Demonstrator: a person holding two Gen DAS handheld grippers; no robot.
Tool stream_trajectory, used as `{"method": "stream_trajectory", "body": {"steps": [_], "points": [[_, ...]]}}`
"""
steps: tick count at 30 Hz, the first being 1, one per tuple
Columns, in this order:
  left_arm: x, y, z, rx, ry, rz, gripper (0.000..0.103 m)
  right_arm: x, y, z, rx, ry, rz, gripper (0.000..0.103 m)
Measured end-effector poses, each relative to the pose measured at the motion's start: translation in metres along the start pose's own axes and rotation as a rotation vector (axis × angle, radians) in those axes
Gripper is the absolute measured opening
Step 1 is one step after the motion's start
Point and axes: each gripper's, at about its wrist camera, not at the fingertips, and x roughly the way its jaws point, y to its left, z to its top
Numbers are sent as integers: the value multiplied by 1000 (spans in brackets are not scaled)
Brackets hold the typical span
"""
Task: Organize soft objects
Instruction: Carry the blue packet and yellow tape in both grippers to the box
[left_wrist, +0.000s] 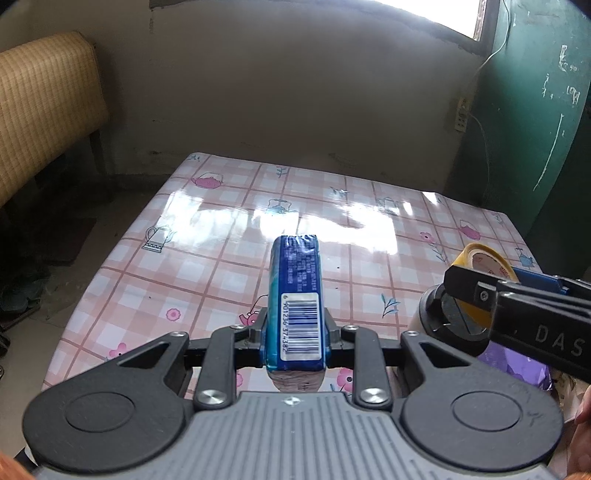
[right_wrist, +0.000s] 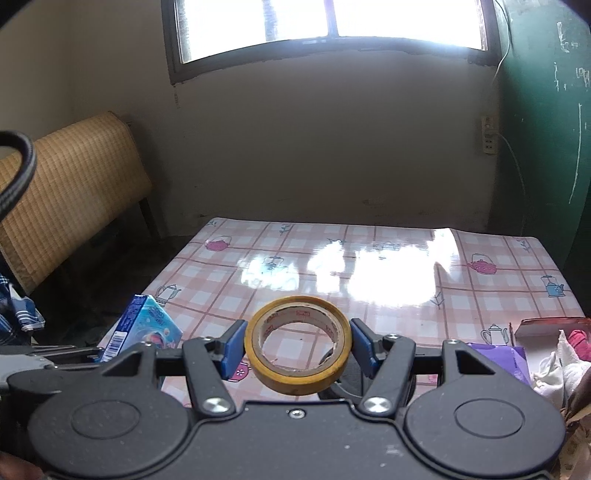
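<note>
The blue pack (left_wrist: 295, 302) is clamped on edge in the left gripper (left_wrist: 295, 334), above the near part of the table (left_wrist: 207, 236). Its long axis runs straight away from the gripper toward the far wall, with the narrow side bearing the barcode facing up and the far end sticking out well past the fingertips. The jaws are nearly closed, pressing on the pack's two broad faces near its near end. From the right wrist view the same pack (right_wrist: 147, 325) shows at the left, its pale blue printed face turned outward, the left gripper (right_wrist: 74, 354) low beside it.

The yellow tape roll (right_wrist: 297, 345) sits between the blue pads (right_wrist: 232, 345) of the right gripper (right_wrist: 297, 345), raised over the table (right_wrist: 406, 258). The roll lies tilted, its hole opening upward and toward the camera. The jaws stand moderately wide, one pad on each side of the roll's outer rim, gripping it. In the left wrist view the roll (left_wrist: 480, 258) and the right gripper (left_wrist: 491, 295) appear at the right edge.

Under the right gripper is a purple packet (right_wrist: 513, 358), and right of it a heap of white cloth (right_wrist: 557, 365) beside a red box (right_wrist: 550, 325).
</note>
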Motion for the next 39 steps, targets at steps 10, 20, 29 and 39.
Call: {"method": "stream_trajectory", "body": {"steps": [10, 20, 29, 39], "points": [[2, -12, 1, 23, 0, -23, 28, -6, -12, 3, 7, -9, -20, 71], [2, -26, 2, 38, -2, -49, 28, -11, -26, 7, 16, -15, -46, 71], [4, -37, 1, 49, 2, -66, 28, -15, -37, 9, 25, -20, -64, 71], [7, -49, 1, 71, 3, -98, 28, -20, -47, 9, 37, -19, -88, 71]]}}
